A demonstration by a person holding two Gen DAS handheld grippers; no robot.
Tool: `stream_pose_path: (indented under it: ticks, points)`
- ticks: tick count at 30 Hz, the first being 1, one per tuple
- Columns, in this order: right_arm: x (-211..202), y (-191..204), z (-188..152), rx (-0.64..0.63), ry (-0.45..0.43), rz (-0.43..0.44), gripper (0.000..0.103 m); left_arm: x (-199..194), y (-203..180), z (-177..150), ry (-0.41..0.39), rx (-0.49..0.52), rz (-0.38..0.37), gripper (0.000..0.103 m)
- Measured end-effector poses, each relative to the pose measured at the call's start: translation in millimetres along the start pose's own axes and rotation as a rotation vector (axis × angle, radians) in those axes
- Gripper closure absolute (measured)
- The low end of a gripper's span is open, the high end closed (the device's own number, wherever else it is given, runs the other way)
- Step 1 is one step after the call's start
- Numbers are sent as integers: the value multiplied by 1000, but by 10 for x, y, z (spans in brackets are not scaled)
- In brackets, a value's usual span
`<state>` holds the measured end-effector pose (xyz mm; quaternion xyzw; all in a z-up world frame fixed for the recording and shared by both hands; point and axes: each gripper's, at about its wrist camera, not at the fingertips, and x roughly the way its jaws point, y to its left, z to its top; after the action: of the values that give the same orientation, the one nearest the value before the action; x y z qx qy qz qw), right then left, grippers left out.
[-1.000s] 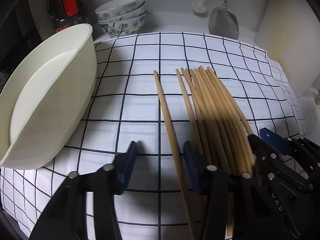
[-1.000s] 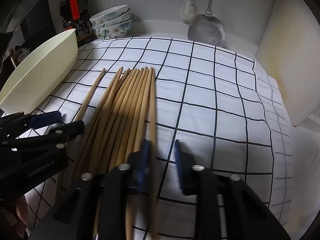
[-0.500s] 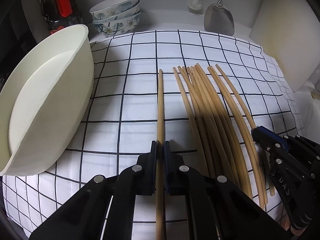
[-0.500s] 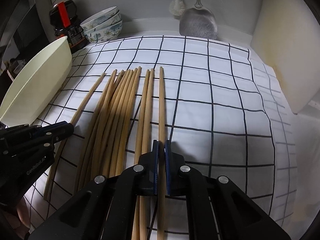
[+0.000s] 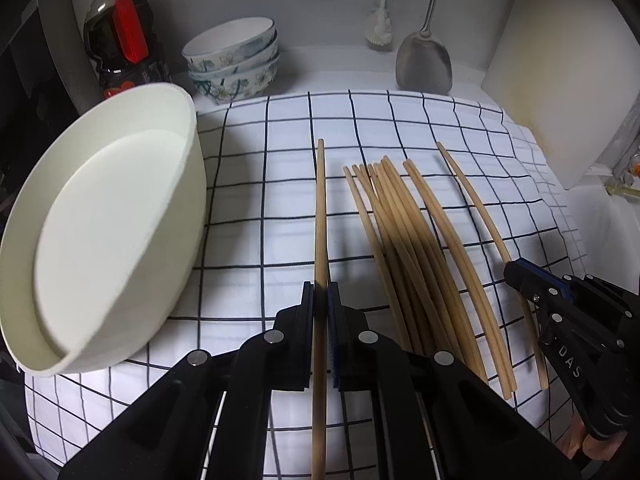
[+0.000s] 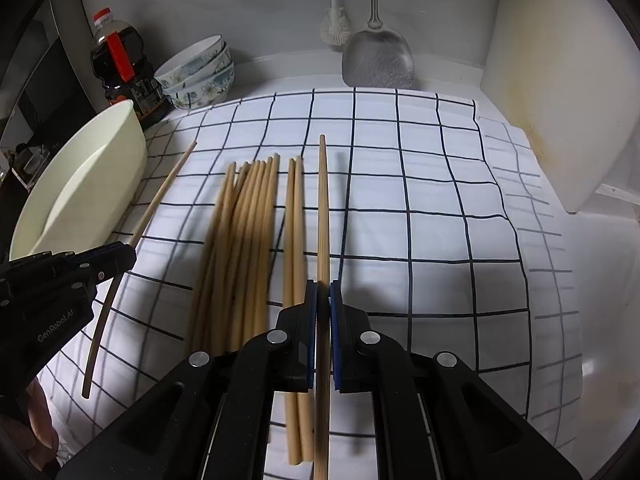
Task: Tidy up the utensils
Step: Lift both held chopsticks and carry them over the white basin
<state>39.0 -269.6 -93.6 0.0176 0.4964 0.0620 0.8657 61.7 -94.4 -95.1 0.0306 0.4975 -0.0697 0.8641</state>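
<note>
Several wooden chopsticks (image 5: 404, 248) lie in a bundle on a white checked cloth (image 5: 260, 184); the bundle also shows in the right wrist view (image 6: 244, 240). My left gripper (image 5: 321, 292) is shut on a single chopstick (image 5: 320, 208), held left of the bundle, lifted off the cloth. My right gripper (image 6: 323, 292) is shut on another single chopstick (image 6: 323, 208), right of the bundle and of a loose pair (image 6: 294, 240). The right gripper shows at the right in the left view (image 5: 520, 276); the left gripper shows at the left in the right view (image 6: 116, 258).
A large cream tub (image 5: 104, 232) lies tilted at the cloth's left edge. Stacked floral bowls (image 5: 234, 64) and a dark sauce bottle (image 5: 120, 36) stand behind it. A metal spatula (image 5: 424, 64) and a brush (image 5: 378, 32) hang at the back. A white board (image 5: 560, 80) leans at right.
Both grippers have closed, each on a single chopstick, and have lifted and spread them away from the bundle: left one leftward, right one rightward.
</note>
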Motion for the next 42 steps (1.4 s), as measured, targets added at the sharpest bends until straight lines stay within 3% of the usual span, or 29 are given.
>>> stream_pose_path:
  ticks: [12,22,31,42]
  points:
    - [-388,197,166,25,-58,-15,97,-498,150,176,-79,42,-30,96]
    - [-677,506,406,12,-119,-28,97,-917,512,377,-164,37,-42,96]
    - [-721,1040,663,-45,-146,-1,97,-1168,1012,473,-219,-6,-21,96]
    - [-550,1825,879,-136,-133,74,97,-1281,1862,419,-239,-100,60,96]
